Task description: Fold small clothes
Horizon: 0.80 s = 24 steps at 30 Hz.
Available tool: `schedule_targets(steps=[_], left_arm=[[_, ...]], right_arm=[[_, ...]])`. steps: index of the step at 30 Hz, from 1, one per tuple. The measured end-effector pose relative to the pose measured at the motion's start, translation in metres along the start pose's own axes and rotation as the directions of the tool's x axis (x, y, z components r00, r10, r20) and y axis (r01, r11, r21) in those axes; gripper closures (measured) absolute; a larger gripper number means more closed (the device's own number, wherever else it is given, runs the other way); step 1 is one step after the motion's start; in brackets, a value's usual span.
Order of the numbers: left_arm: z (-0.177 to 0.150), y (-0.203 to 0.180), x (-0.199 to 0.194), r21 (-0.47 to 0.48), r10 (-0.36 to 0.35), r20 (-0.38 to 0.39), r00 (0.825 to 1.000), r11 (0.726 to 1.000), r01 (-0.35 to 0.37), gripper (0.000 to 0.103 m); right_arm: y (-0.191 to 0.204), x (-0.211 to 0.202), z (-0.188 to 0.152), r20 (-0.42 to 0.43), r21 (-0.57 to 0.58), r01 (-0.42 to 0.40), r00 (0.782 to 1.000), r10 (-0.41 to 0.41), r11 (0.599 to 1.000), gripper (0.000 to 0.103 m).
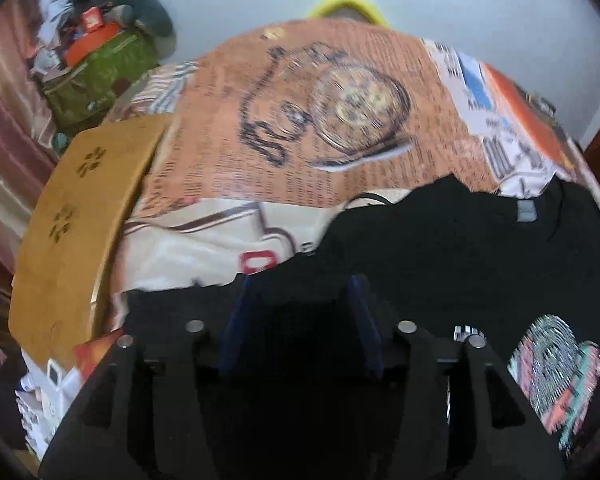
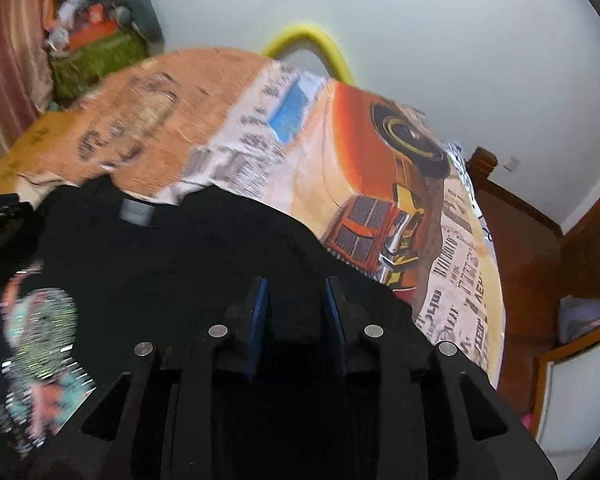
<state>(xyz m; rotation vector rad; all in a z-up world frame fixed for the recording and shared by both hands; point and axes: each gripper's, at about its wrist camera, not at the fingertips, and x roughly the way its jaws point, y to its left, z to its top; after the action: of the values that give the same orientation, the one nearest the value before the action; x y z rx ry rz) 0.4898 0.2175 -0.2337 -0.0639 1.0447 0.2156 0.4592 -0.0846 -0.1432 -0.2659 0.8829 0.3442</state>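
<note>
A small black T-shirt (image 1: 460, 248) with a colourful fingerprint-heart print (image 1: 556, 376) and a grey neck label lies on the printed bedsheet (image 1: 284, 128). My left gripper (image 1: 300, 284) is over the shirt's left edge, its blue-padded jaws apart, black cloth between and under them. In the right wrist view the same shirt (image 2: 180, 248) lies with its print (image 2: 40, 340) at the left. My right gripper (image 2: 298, 284) is over the shirt's right edge, jaws apart with black cloth between them. Whether either pinches the cloth I cannot tell.
A wooden board (image 1: 72, 224) lies at the bed's left side. A green bag piled with clutter (image 1: 96, 68) stands at the back left by a curtain. A yellow curved tube (image 2: 312, 44) rises behind the bed. A wooden bed frame (image 2: 532, 240) is at the right.
</note>
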Motion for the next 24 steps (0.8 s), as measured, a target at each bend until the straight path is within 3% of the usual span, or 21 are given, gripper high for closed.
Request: schedule_targets(steps=[3, 10, 15, 20, 24], left_arm=[[-0.012, 0.028, -0.03, -0.046, 0.0, 0.033, 0.999, 0.999, 0.002, 0.04], [-0.055, 0.093, -0.064, -0.129, 0.062, 0.037, 0.997, 0.99, -0.057, 0.033], [-0.086, 0.129, -0.052, -0.209, 0.052, -0.034, 0.998, 0.976, -0.058, 0.033], [-0.103, 0.13, -0.023, -0.225, 0.02, -0.1, 0.995, 0.974, -0.042, 0.033], [-0.108, 0.126, -0.002, -0.246, 0.083, -0.113, 0.99, 0.963, -0.109, 0.045]], right_arm=[[0.005, -0.034, -0.003, 0.071, 0.012, -0.047, 0.996, 0.046, 0.999, 0.059], [0.02, -0.084, -0.029, 0.168, 0.064, -0.14, 0.978, 0.128, 0.988, 0.039], [0.033, -0.093, -0.06, 0.17, 0.062, -0.101, 0.981, 0.089, 0.993, 0.03], [0.041, -0.082, -0.089, 0.114, 0.095, -0.117, 0.988, 0.106, 0.989, 0.027], [0.048, -0.075, -0.101, 0.062, 0.064, -0.071, 0.996, 0.067, 0.995, 0.027]])
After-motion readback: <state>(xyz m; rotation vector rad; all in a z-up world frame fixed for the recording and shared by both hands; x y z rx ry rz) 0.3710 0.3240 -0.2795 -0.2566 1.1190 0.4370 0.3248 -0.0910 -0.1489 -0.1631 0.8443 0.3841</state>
